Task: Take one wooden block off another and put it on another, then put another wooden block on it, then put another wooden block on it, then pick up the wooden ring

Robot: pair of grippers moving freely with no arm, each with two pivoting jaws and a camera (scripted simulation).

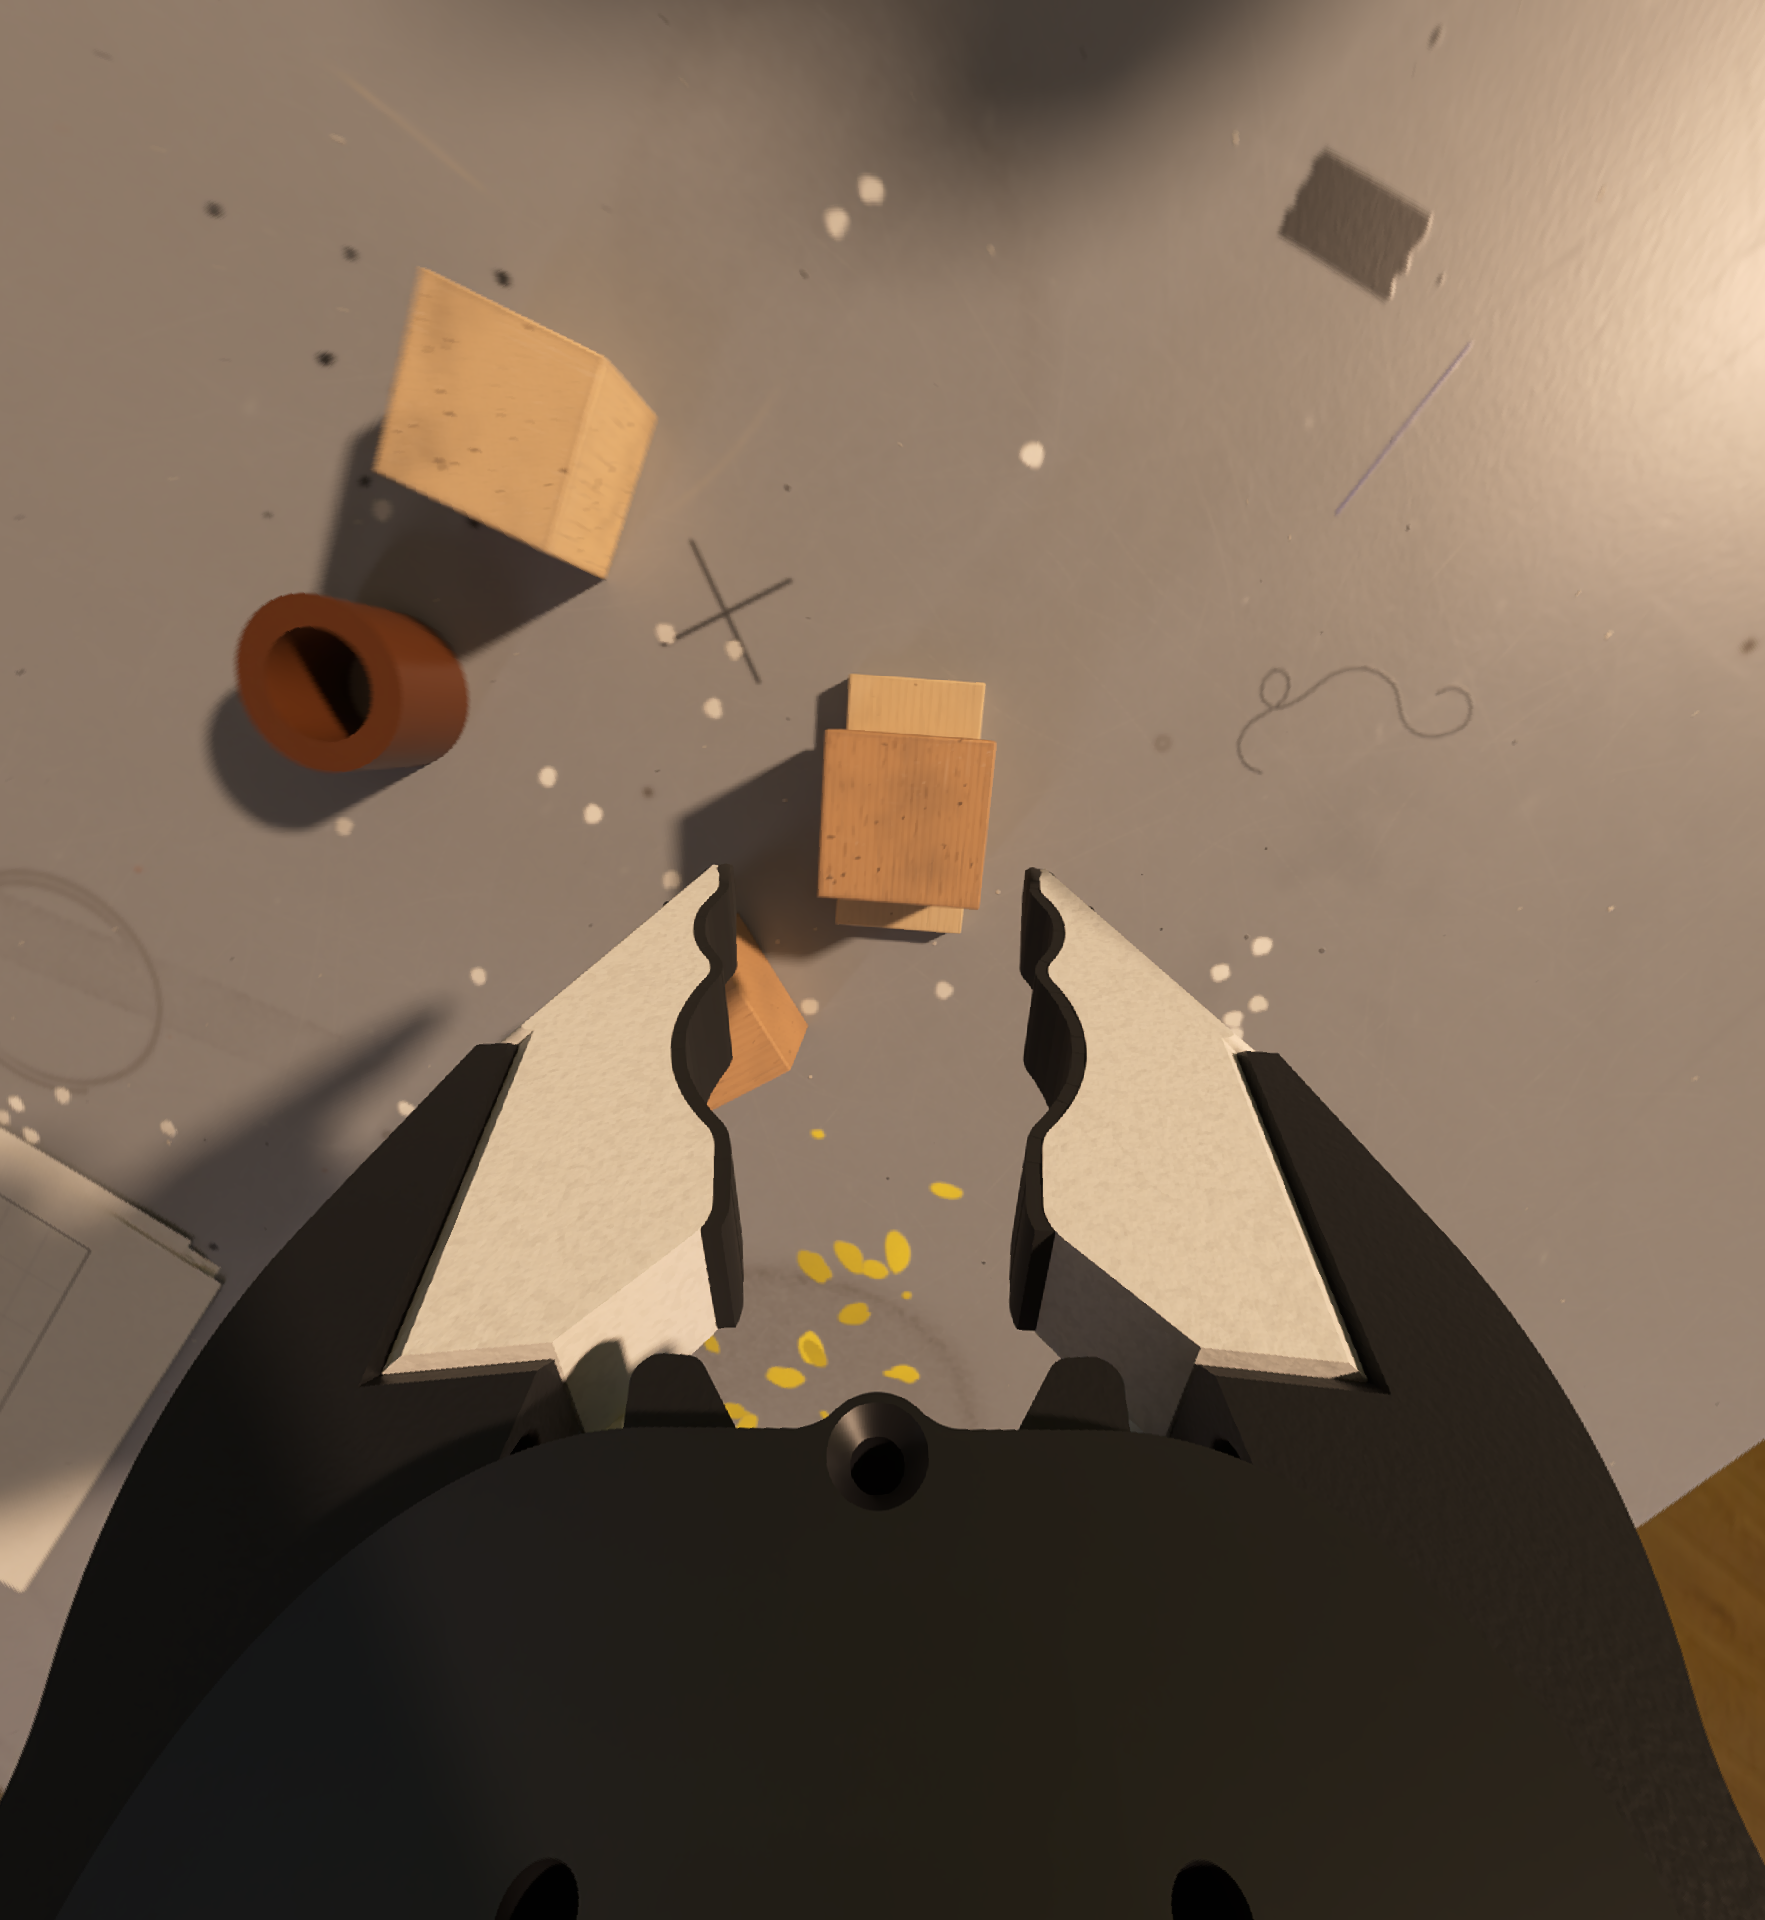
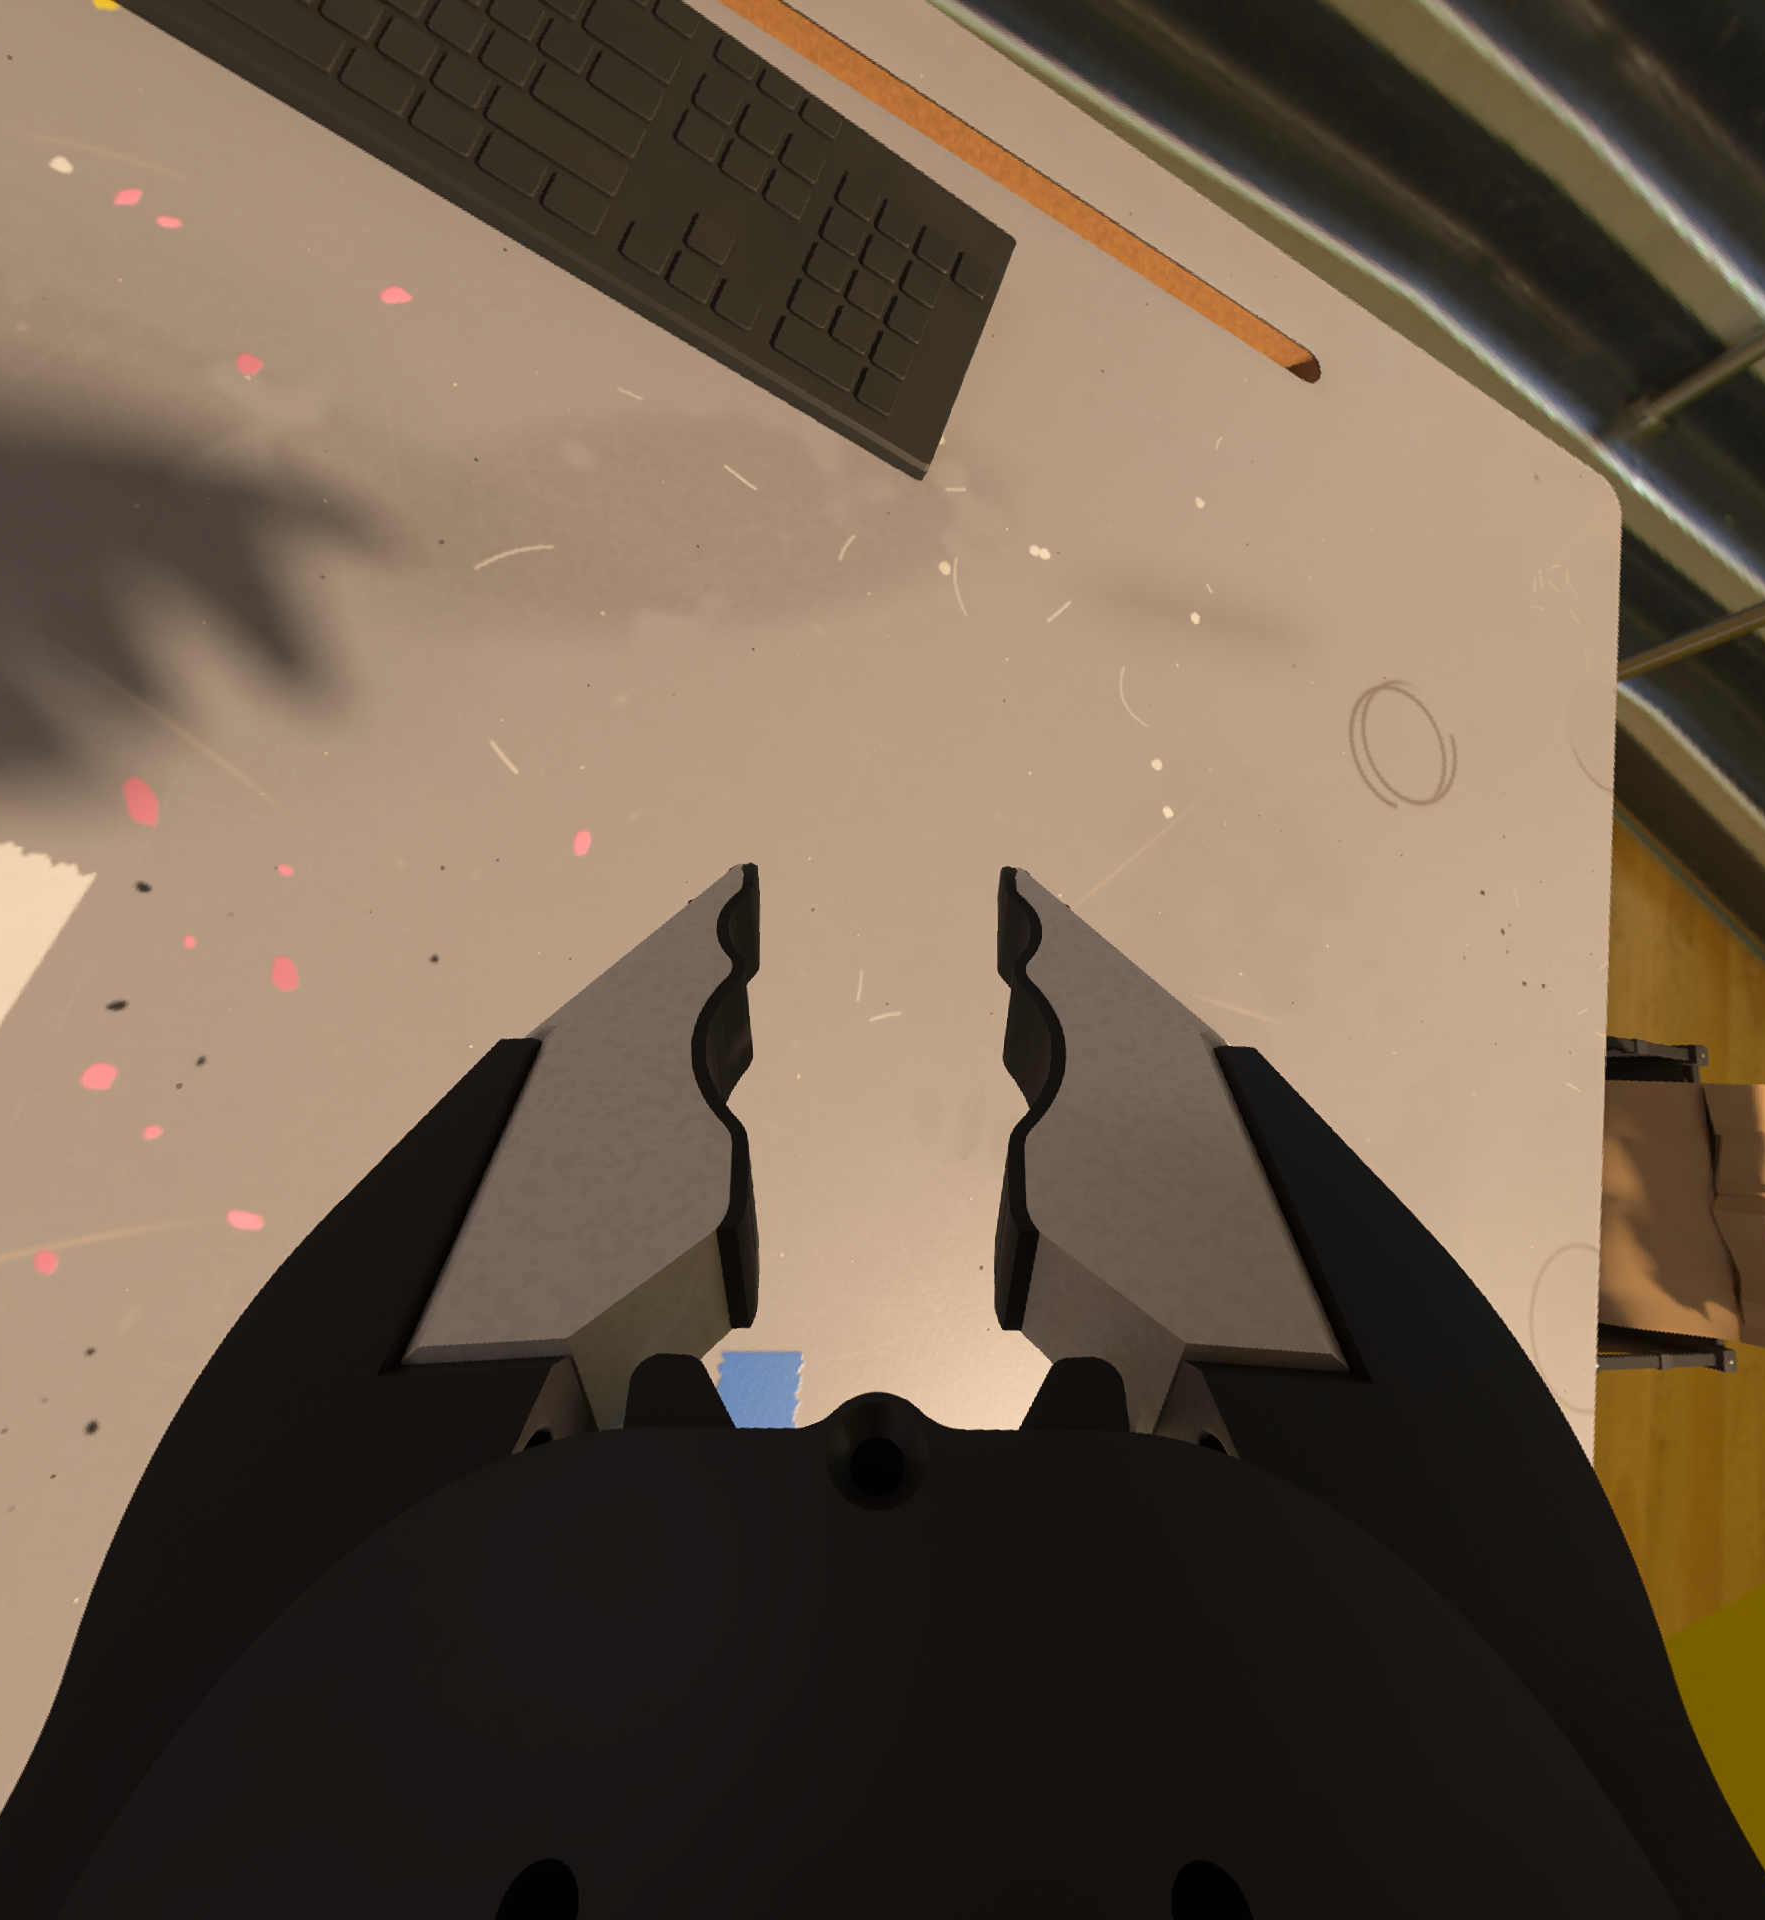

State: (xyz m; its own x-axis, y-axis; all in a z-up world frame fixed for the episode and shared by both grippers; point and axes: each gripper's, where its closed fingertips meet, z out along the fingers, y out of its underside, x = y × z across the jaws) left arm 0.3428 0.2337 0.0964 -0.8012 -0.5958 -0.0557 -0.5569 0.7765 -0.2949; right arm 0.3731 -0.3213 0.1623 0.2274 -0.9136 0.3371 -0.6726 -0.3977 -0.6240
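the left gripper (image 1: 873,883) hangs spread and empty above a grey speckled table (image 1: 1273,582), just short of a darker wooden block (image 1: 904,816) stacked on a paler block (image 1: 916,704). the wooden ring (image 1: 350,682) lies on its side towards the table's left, its bore pointing left, beside a large pale block (image 1: 514,421). the right gripper (image 2: 876,873), also spread and empty, faces the right table edge near a keyboard (image 2: 649,187).

My left gripper (image 1: 873,883) has white fingers with black pads. The wooden ring (image 1: 353,683) is reddish brown; the large cube (image 1: 512,421) is pale tan with dark flecks. The keyboard (image 2: 587,177) is black.
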